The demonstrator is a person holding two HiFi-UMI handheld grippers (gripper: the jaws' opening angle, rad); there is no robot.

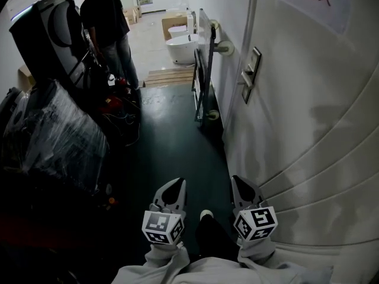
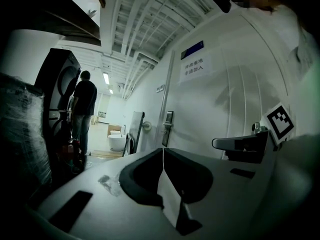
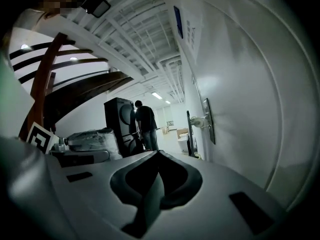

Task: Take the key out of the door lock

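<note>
The white door (image 1: 308,117) runs along the right side of the corridor. Its metal lock plate with a lever handle (image 1: 251,73) is well ahead of both grippers; it also shows in the left gripper view as the lock plate (image 2: 168,129) and in the right gripper view as the lock plate (image 3: 209,120). The key is too small to make out. My left gripper (image 1: 176,183) and right gripper (image 1: 238,180) are held low and side by side, pointing down the corridor. Both are shut with nothing between the jaws, as seen at the left gripper (image 2: 163,149) and right gripper (image 3: 159,153).
A person (image 1: 106,22) stands at the far end by a tall black machine (image 1: 41,34). A plastic-wrapped bundle (image 1: 53,141) and cables line the left side. A metal frame (image 1: 201,81) leans on the wall before the door, with white basins (image 1: 183,46) beyond.
</note>
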